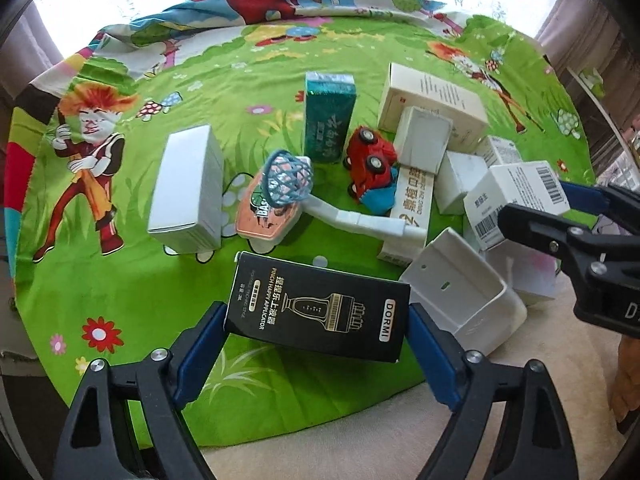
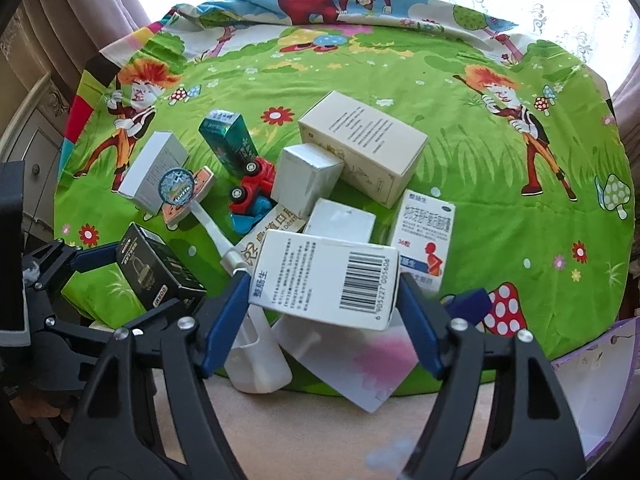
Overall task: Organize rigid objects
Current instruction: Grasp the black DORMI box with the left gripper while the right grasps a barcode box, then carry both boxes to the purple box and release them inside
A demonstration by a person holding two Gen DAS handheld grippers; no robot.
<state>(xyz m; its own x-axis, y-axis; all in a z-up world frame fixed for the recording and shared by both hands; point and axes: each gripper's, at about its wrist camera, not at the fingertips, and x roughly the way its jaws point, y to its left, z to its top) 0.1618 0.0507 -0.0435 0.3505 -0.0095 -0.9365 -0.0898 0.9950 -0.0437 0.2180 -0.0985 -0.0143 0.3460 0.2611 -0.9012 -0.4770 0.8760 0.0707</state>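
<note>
Left gripper (image 1: 318, 320) clamps a glossy black carton (image 1: 320, 306) by its short ends, at six o'clock on the green cartoon cloth (image 1: 120, 280). Right gripper (image 2: 322, 280) pinches a matte white barcode box (image 2: 326, 276) by its two ends, above the jumble: red toy car (image 2: 256, 188), teal carton (image 2: 232, 140), white plastic tray (image 1: 464, 300).

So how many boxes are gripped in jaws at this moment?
2. The black DORMI box is clamped in the left gripper, and the white barcode box in the right gripper. The other boxes in view are not gripped.
</note>
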